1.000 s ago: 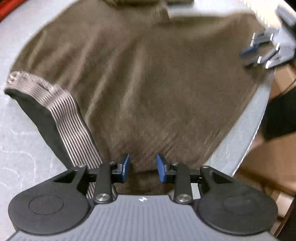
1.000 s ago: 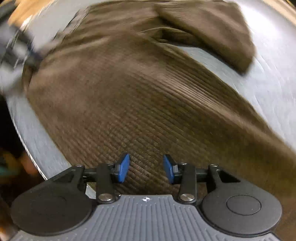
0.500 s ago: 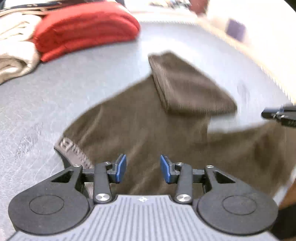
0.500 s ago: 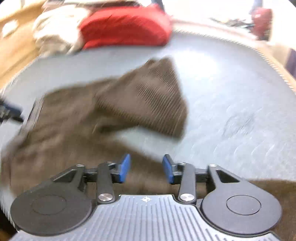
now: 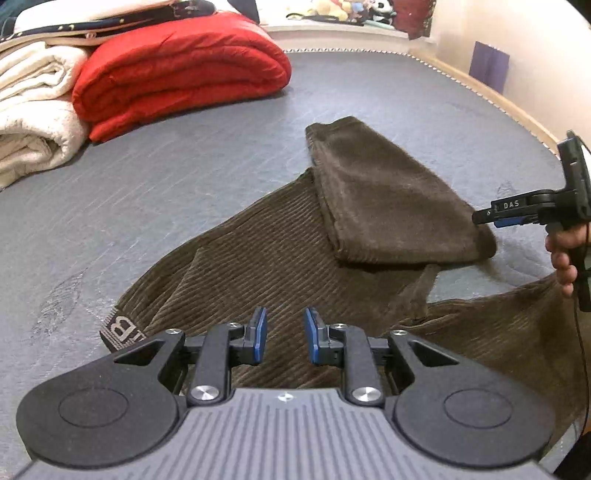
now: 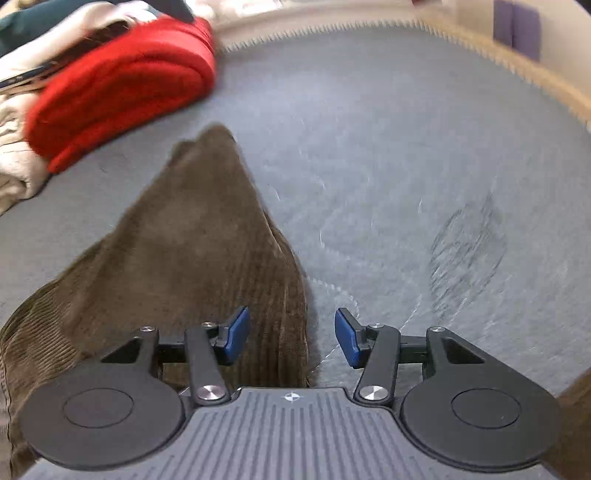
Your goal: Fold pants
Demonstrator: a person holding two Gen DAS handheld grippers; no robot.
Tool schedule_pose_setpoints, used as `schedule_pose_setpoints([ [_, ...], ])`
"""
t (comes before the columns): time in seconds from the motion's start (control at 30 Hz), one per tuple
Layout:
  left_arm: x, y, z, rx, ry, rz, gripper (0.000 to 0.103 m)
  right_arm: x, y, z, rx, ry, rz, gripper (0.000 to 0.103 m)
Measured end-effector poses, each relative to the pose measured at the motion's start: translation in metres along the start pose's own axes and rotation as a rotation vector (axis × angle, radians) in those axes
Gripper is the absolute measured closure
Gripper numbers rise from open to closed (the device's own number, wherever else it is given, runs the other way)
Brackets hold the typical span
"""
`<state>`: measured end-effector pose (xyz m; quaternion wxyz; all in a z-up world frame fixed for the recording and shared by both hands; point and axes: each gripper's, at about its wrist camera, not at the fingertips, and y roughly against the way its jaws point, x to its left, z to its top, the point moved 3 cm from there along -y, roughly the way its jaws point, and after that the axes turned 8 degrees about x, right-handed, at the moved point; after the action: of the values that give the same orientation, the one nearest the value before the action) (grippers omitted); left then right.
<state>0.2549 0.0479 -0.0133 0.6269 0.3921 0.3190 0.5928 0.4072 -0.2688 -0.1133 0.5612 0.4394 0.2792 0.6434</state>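
Right claw (image 6: 291,338) now wider, left claw (image 5: 284,334) narrower, both off pants (image 5: 295,240)

"DAS" in white on the right claw (image 5: 517,216); large letter "B" on the pants' waistband (image 5: 123,330)

**Room and bedding behind the work surface**

A grey quilted mattress (image 5: 184,177) fills both views, its far edge trimmed with pale stitched piping (image 5: 369,52). At the far left lie a folded red quilt (image 5: 177,70) and, just beside it, a rolled cream blanket (image 5: 33,122). Dark-trimmed bedding (image 5: 110,16) rests above them. Stuffed toys (image 5: 332,9) sit beyond the mattress. The right wall (image 5: 535,40) is cream, with a purple object (image 5: 489,66) against it. Lighting is even.
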Motion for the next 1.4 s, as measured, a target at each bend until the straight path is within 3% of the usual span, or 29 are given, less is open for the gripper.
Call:
schedule_pose_setpoints([
  [0.1,0.011,0.001,0.0,0.009,0.009,0.013,0.078,0.003,-0.013,0.001,0.048,-0.013,0.017,0.056],
  [0.13,0.015,0.001,0.0,0.011,0.015,0.016,0.078,0.004,-0.011,0.003,0.059,-0.016,0.033,0.083],
  [0.17,0.019,0.002,0.0,0.009,0.021,0.019,0.078,0.006,-0.005,0.006,0.052,-0.028,0.044,0.092],
  [0.27,0.03,0.008,0.0,-0.003,0.028,0.025,0.078,0.023,0.04,0.017,-0.063,0.014,0.154,0.093],
  [0.33,0.036,0.014,0.0,-0.01,0.04,0.027,0.078,0.051,0.08,0.013,-0.141,0.165,0.251,0.093],
  [0.37,0.039,0.016,0.0,-0.014,0.047,0.025,0.078,0.068,0.098,0.004,-0.137,0.272,0.338,0.093],
  [0.43,0.043,0.022,-0.002,-0.022,0.052,0.025,0.078,0.098,0.119,-0.027,-0.058,0.467,0.544,0.092],
  [0.47,0.044,0.024,-0.002,-0.023,0.051,0.022,0.078,0.109,0.121,-0.044,-0.013,0.535,0.602,0.092],
  [0.5,0.044,0.025,-0.004,-0.022,0.051,0.019,0.078,0.118,0.115,-0.062,0.053,0.59,0.622,0.091],
  [0.57,0.044,0.028,-0.006,-0.018,0.056,0.02,0.078,0.126,0.097,-0.088,0.12,0.648,0.523,0.091],
  [0.63,0.041,0.031,-0.007,-0.019,0.052,0.013,0.078,0.118,0.085,-0.088,0.139,0.573,0.467,0.082],
  [0.77,0.034,0.034,-0.01,-0.018,0.024,0.016,0.077,0.079,0.089,-0.055,0.063,0.269,0.514,0.056],
  [0.93,0.039,0.029,-0.008,-0.007,0.044,0.034,0.077,0.029,0.08,-0.024,0.008,-0.105,0.592,0.055],
  [1.03,0.037,0.029,-0.004,-0.008,0.046,0.031,0.077,0.012,0.071,-0.011,-0.014,-0.253,0.65,0.055],
  [1.1,0.035,0.028,-0.001,-0.014,0.041,0.028,0.077,0.019,0.059,-0.004,-0.031,-0.281,0.719,0.056],
  [1.17,0.033,0.027,0.004,-0.019,0.043,0.022,0.077,0.057,0.062,-0.011,0.03,-0.052,0.757,0.057],
  [1.2,0.034,0.026,0.007,-0.021,0.047,0.019,0.077,0.093,0.062,-0.028,0.084,0.14,0.754,0.057],
  [1.23,0.035,0.025,0.01,-0.022,0.054,0.017,0.077,0.126,0.061,-0.051,0.127,0.324,0.727,0.056],
  [1.3,0.036,0.021,0.015,-0.019,0.07,0.016,0.077,0.163,0.054,-0.084,0.19,0.55,0.676,0.058],
  [1.4,0.036,0.019,0.02,-0.017,0.084,0.004,0.077,0.165,0.044,-0.089,0.24,0.531,0.685,0.06],
])
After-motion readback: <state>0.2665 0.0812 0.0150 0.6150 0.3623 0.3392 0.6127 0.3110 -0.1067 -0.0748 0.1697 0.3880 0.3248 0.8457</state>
